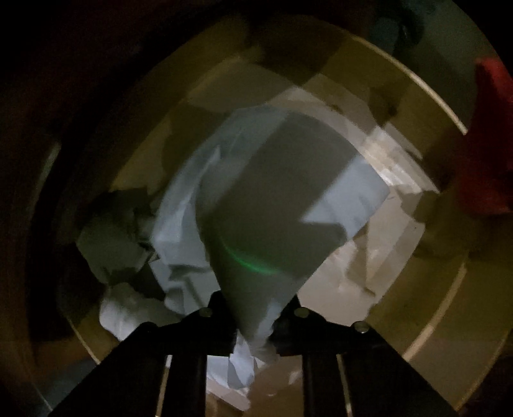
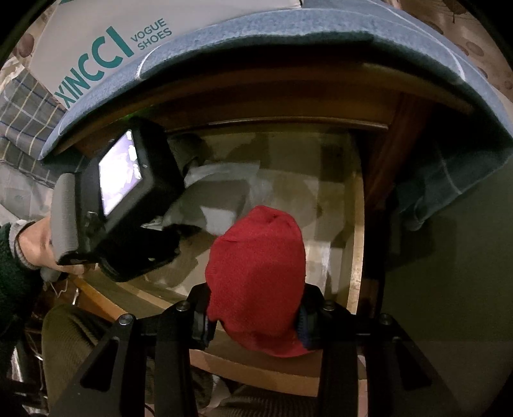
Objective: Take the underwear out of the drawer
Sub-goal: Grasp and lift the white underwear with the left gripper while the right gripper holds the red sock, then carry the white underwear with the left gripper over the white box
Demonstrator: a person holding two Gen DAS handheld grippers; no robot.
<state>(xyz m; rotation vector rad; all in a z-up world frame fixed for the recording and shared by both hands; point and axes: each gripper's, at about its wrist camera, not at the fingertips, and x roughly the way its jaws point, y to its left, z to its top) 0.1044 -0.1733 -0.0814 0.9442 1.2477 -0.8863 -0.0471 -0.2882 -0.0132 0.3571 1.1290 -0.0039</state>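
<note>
Looking straight down into the wooden drawer, my left gripper is shut on a fold of pale blue underwear that spreads out below the fingers in dim light. My right gripper hovers over the drawer's front edge, shut on a red knit garment. That same red garment shows at the right edge of the left wrist view. In the right wrist view the left gripper's camera body and the hand holding it hide its fingertips.
More crumpled pale clothes lie in the drawer's left part, and a white piece lies below them. A blue-grey felt cloth overhangs the cabinet top above the drawer. A shoe box and plaid fabric sit behind it.
</note>
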